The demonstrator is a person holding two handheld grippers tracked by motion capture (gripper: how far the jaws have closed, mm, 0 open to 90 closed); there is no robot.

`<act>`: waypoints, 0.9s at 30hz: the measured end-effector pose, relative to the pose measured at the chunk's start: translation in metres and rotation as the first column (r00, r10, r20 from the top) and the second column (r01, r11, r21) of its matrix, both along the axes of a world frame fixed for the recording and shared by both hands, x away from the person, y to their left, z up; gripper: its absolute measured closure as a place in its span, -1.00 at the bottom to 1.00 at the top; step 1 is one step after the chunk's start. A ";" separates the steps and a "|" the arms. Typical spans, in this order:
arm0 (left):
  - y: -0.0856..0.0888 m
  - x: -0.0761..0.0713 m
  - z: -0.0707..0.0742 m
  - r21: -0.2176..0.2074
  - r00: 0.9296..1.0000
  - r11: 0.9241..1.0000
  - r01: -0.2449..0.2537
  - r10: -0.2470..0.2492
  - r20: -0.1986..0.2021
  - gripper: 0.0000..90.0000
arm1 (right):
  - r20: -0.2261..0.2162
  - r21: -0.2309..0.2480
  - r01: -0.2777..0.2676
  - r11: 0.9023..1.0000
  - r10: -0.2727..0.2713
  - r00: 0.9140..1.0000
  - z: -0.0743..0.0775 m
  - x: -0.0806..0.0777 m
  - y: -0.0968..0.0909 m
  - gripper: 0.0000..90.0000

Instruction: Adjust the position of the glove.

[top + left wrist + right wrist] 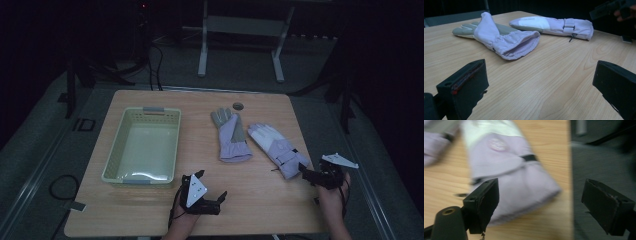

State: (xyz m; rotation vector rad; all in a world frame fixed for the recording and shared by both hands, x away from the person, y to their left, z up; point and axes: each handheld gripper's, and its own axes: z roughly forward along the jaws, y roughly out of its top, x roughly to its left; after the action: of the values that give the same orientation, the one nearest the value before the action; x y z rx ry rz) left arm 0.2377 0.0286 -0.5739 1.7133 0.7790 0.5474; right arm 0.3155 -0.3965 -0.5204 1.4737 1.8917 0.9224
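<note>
Two lilac gloves lie flat on the wooden table. The left glove has grey fingers, and its open cuff faces me. The right glove has a white patch and a black strap. My left gripper stands open near the front edge, short of the left glove, with only bare wood between its jaws. My right gripper is open at the cuff of the right glove, close to the table's right edge. Its pads are not pressing on the cuff.
A cream plastic basket stands on the left half of the table. A small dark round object lies near the back edge beyond the gloves. The right edge runs just past the right glove's cuff, with dark floor beyond.
</note>
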 end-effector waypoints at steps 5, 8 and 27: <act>0.000 0.000 0.000 0.000 1.000 1.000 0.001 -0.001 -0.001 -1.00 | -0.038 0.070 -0.015 0.997 0.017 0.999 0.015 0.017 0.010 -0.69; 0.000 0.000 0.000 -0.001 1.000 1.000 0.006 -0.006 0.000 -1.00 | -0.032 0.110 -0.004 0.994 0.008 0.999 0.027 0.027 0.021 -0.73; -0.001 0.000 0.000 0.000 1.000 1.000 0.005 -0.005 0.003 -1.00 | 0.035 0.110 -0.131 0.985 0.128 0.991 0.077 0.069 0.084 -0.55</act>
State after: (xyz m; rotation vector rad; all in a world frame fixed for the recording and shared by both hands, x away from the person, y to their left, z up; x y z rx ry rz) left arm 0.2372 0.0276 -0.5739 1.7138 0.7725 0.5459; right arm 0.3840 -0.3124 -0.4432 1.4067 1.9623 1.1201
